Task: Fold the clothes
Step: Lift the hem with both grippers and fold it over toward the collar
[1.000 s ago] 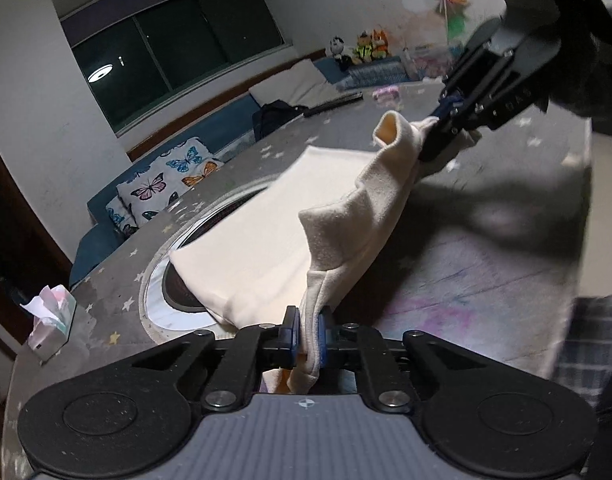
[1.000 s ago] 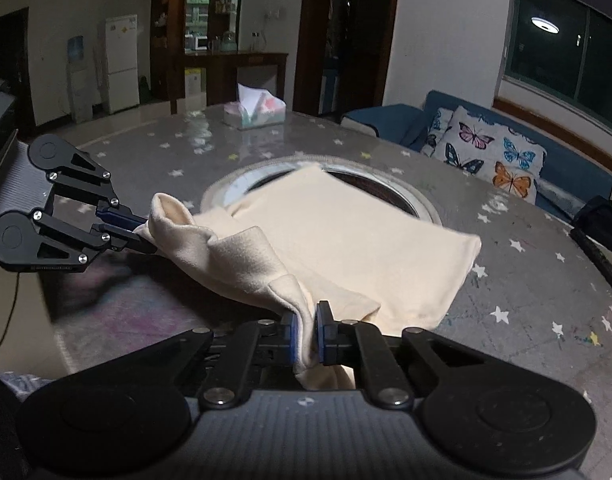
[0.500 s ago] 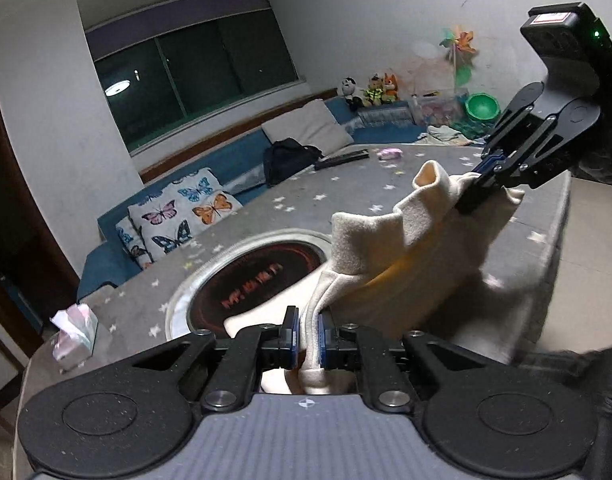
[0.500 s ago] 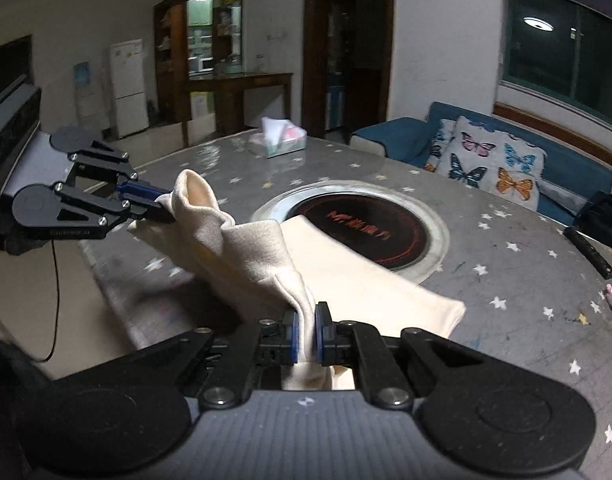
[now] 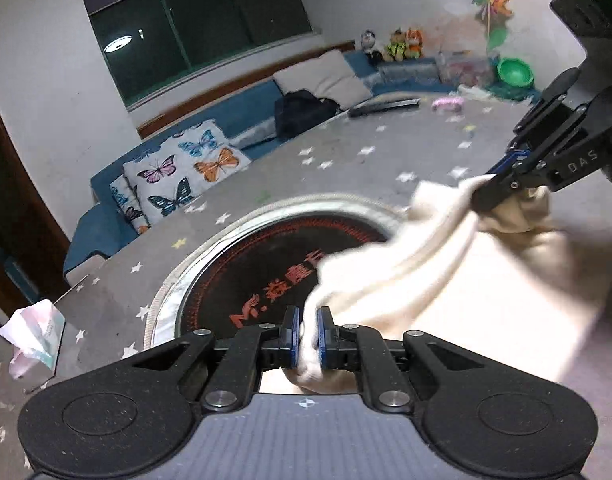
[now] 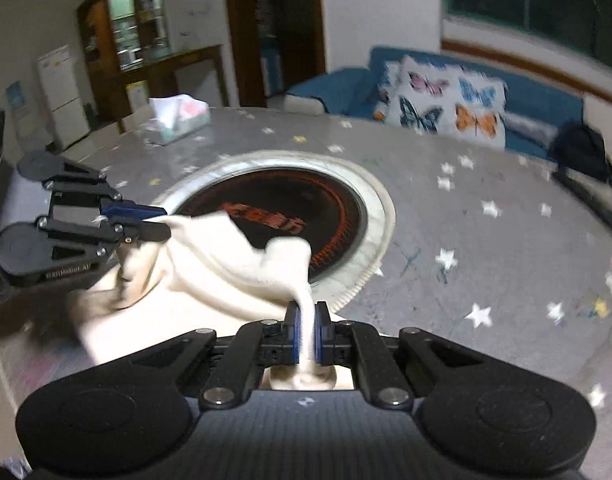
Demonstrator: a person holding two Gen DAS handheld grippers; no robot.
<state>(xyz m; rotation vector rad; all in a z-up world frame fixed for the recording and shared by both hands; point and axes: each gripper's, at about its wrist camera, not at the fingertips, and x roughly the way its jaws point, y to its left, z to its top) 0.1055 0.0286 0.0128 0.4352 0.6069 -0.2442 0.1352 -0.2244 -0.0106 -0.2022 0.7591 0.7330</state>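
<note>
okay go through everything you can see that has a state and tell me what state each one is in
left gripper: shut on the cream garment
right gripper: shut on the cream garment
cream garment: bunched, one edge held up between both grippers, the rest lying on the table
table: round centre plate mostly uncovered
tissue box: open, tissue sticking out
window: dark, closed

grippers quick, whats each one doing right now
left gripper: closed, pinching the cream garment.
right gripper: closed on the same garment at another spot.
</note>
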